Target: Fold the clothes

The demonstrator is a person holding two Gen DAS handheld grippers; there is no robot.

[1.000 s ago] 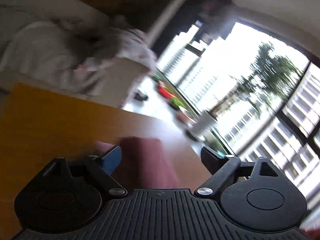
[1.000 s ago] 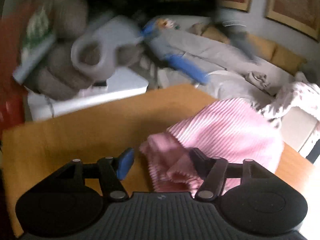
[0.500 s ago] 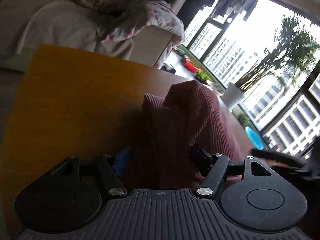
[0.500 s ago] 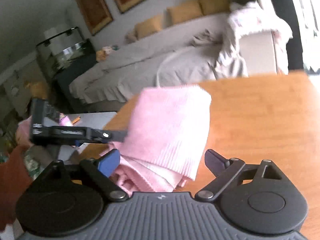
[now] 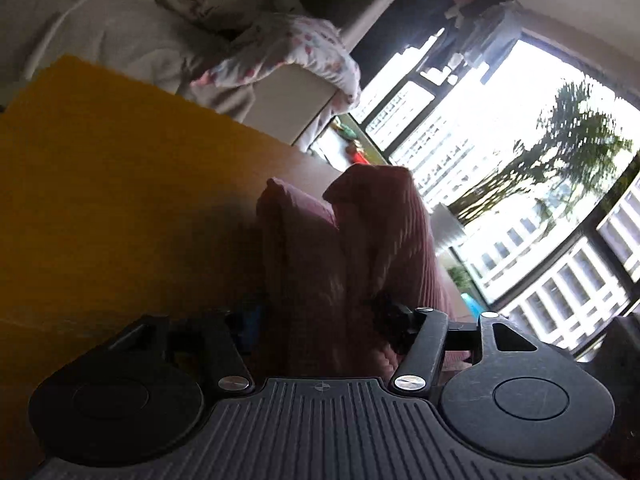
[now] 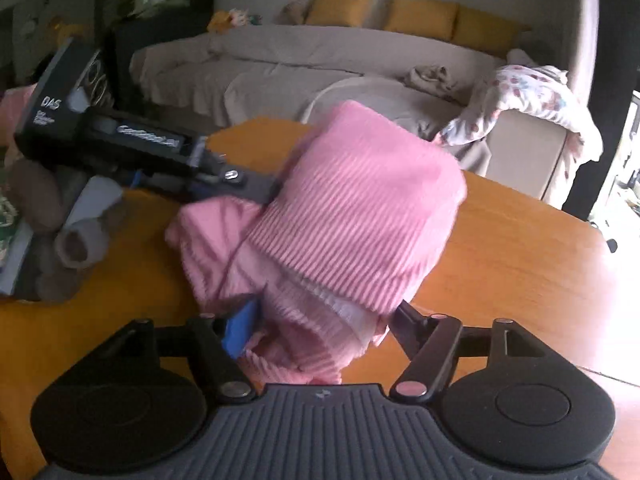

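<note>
Pink ribbed garment (image 6: 360,216) sits bunched on the orange-brown wooden counter (image 6: 520,264), roughly mid-surface, partly folded: a ribbed upper layer lies over paler crumpled folds beneath, and part of it stands up off the surface.

Right hand-held gripper (image 6: 324,320): jaws closing, with the near edge of the garment between them. Blue pad of one finger (image 6: 240,330) lies against the fabric; whether the opposite finger presses on the cloth cannot be told, as fabric covers its tip.

Left hand-held gripper (image 5: 320,316): jaws closing, with a raised fold of the same garment (image 5: 360,248) between them. In this backlit view the cloth reads dark maroon. Both fingertips are buried in shadowed fabric; a firm grasp cannot be confirmed. In the right wrist view the left hand-held gripper (image 6: 256,186) enters from the left, its tip at the garment's far side.

Surroundings: grey-covered sofa (image 6: 320,64) with yellow cushions (image 6: 424,20) beyond the counter; a floral-print blanket (image 6: 520,100) draped over the sofa arm; large window (image 5: 520,160) with buildings and a tree outside. Grey cloth items (image 6: 60,232) sit at the counter's left edge.
</note>
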